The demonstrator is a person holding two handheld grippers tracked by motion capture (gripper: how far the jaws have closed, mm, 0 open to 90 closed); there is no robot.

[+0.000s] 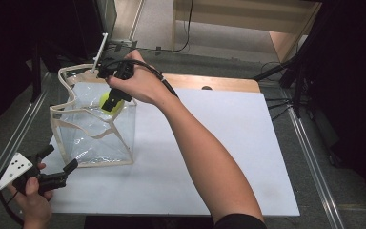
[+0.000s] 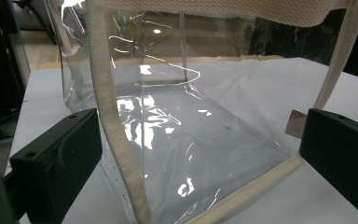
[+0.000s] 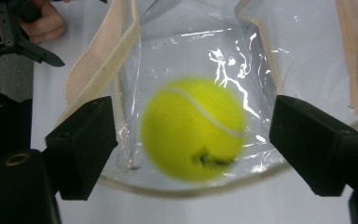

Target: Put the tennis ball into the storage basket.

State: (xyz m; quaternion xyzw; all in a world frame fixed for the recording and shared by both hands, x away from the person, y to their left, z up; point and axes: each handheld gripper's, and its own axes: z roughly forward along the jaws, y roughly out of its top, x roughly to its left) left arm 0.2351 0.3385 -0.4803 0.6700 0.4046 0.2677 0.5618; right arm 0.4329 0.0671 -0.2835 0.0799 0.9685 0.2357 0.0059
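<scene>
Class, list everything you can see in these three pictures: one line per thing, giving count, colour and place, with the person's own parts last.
Bag: one, clear plastic with cream trim, standing open on the left of the board.
Tennis ball: one, yellow-green, blurred, between the right gripper's open jaws above the bag's opening.
Board: one, white, covering the table.
Table: one, wooden, its edge showing behind the board.
Left gripper: one, black with a grey plate, open, near the bag's front corner.
Right gripper: one, black, open, over the bag.
Hands: two, left hand at the bottom left, right hand above the bag.
</scene>
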